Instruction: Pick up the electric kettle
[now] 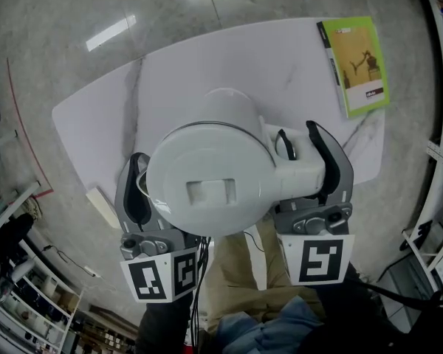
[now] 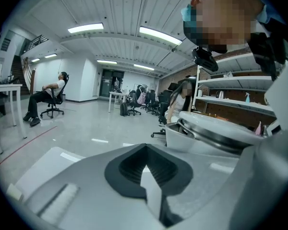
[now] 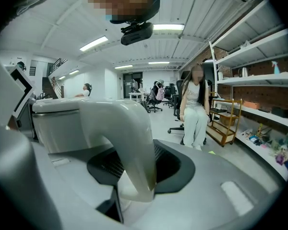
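The white electric kettle (image 1: 207, 175) is held high above the table, close under the head camera, lid up. My right gripper (image 1: 301, 146) is shut on its curved handle (image 3: 122, 128), which runs between the black pads (image 3: 168, 166). My left gripper (image 1: 142, 186) sits at the opposite side, shut on the kettle's spout edge; the lid rim (image 2: 221, 133) shows just beyond its black pads (image 2: 129, 164). The kettle's base and underside are hidden.
Below lies a white marble table (image 1: 177, 80) with a green book (image 1: 354, 65) at its far right corner. A small beige block (image 1: 103, 206) lies by the table's left edge. Office chairs, seated people and shelves (image 3: 259, 75) stand around on the grey floor.
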`<state>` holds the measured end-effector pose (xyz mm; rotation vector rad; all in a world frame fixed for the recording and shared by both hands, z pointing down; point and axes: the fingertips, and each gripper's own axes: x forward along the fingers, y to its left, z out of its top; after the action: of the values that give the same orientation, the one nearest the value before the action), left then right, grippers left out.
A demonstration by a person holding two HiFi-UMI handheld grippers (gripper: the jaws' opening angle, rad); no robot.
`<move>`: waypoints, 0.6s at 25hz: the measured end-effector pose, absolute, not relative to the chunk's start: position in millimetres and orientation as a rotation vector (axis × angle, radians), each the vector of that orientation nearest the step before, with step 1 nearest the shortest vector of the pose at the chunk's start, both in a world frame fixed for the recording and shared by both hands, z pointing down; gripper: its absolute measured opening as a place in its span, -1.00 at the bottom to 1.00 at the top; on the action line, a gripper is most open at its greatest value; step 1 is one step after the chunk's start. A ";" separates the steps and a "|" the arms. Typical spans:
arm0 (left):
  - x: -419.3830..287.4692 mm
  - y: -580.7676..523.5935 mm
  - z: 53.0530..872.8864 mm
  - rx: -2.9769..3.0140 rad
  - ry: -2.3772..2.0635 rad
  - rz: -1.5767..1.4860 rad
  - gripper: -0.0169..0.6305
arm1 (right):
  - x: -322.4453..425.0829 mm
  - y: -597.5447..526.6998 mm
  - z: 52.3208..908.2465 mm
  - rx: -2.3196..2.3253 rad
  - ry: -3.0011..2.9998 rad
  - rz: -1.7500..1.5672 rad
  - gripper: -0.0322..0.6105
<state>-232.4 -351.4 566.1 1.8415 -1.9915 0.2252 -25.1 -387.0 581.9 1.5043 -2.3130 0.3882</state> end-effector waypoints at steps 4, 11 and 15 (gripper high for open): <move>-234.6 -346.8 530.6 1.870 -2.015 0.194 -0.94 | -27.7 -381.7 549.2 1.523 -2.334 0.381 -0.37; -234.6 -338.4 439.8 1.948 -2.060 0.113 -0.94 | -28.1 -368.2 464.3 1.526 -2.412 0.284 -0.37; -237.1 -333.0 378.8 2.006 -2.094 0.024 -0.94 | -30.5 -362.3 408.7 1.571 -2.471 0.260 -0.37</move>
<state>-237.1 -333.0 378.8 2.0061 -2.0944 0.0243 -30.5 -362.3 408.7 1.5708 -2.4713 0.2600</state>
